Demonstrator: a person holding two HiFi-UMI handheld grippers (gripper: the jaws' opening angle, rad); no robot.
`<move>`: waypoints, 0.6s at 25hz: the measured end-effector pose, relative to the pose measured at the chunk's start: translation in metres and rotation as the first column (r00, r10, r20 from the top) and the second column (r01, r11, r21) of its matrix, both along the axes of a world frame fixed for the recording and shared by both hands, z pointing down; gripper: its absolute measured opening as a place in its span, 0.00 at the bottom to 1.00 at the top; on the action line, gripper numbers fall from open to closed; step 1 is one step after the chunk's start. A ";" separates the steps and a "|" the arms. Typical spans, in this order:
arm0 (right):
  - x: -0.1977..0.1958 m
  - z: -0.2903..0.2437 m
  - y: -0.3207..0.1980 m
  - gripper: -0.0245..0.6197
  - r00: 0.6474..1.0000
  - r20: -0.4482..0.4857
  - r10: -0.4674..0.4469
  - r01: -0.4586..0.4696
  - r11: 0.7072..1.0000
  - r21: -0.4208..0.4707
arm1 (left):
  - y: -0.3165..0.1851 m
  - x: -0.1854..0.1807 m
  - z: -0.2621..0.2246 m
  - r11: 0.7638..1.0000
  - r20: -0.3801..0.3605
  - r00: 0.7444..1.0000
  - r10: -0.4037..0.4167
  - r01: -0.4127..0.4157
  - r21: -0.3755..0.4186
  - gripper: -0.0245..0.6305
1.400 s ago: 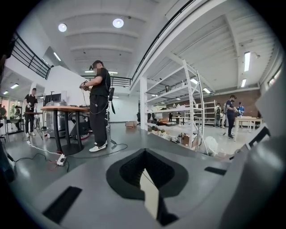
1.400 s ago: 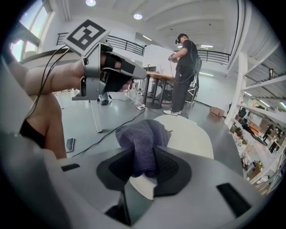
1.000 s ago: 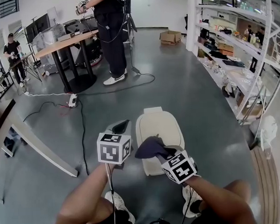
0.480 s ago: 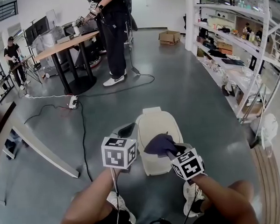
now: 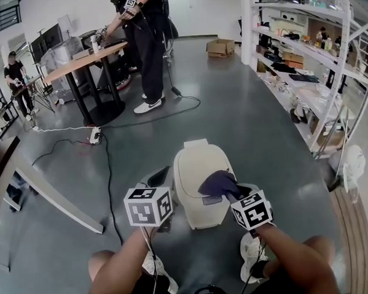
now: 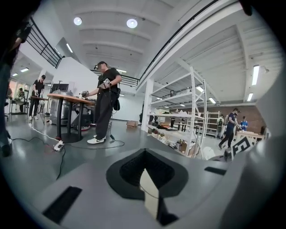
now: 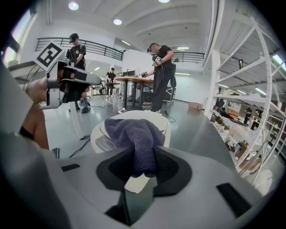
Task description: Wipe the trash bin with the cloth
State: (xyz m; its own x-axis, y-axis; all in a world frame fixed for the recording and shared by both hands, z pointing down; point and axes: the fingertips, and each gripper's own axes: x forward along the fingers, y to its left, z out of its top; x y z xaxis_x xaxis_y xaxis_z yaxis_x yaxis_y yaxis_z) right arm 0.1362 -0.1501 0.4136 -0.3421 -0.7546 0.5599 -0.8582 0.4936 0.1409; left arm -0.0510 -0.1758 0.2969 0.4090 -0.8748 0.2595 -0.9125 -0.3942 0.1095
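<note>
The right gripper [image 7: 140,172] is clamped on a fold of the cloth [image 7: 136,134]. The dark purple fabric is pinched between the two pads, and the rest of it is bunched forward onto the lid of the bin [image 7: 157,117]. In the head view the right gripper [image 5: 233,196] is held at the near right edge of the lid, with the cloth [image 5: 218,183] pressed on top there.

The jaws of the left gripper [image 6: 145,156] are drawn together, and nothing is held between them. Only the room beyond is seen in its own view. In the head view the left gripper [image 5: 159,176] is held just beside the left side of the bin [image 5: 194,167]; whether it touches the wall cannot be told. It is also caught at the upper left of the right gripper view [image 7: 67,85], above and left of the lid.

The bin is cream, with its lid down, and is stood upright on the grey floor [image 5: 244,122]. The wearer's white shoes [image 5: 248,257] are seen just behind it.

Further out, a table [image 5: 84,59] on a dark pedestal is placed at the upper left. A person [image 5: 143,47] in dark clothes is stood at it. A cable [image 5: 108,159] is trailed across the floor from that side towards the bin. White shelves [image 5: 302,63] loaded with small items are ranged along the right side, and a cardboard box [image 5: 222,47] is set on the floor at the far end.
</note>
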 end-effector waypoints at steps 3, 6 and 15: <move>0.004 0.000 -0.001 0.19 1.000 0.009 0.009 -0.009 1.000 -0.001 | 0.004 0.001 0.007 1.000 -0.010 1.000 -0.011 0.011 -0.011 0.03; 0.002 -0.003 0.001 0.19 0.999 0.040 0.004 -0.004 1.000 0.000 | 0.010 0.002 0.015 1.000 -0.012 1.000 -0.017 0.017 -0.025 0.03; -0.026 -0.048 0.032 0.19 0.992 0.091 -0.087 0.076 0.991 0.112 | 0.034 0.003 0.006 1.000 -0.042 0.999 -0.017 0.017 0.002 0.03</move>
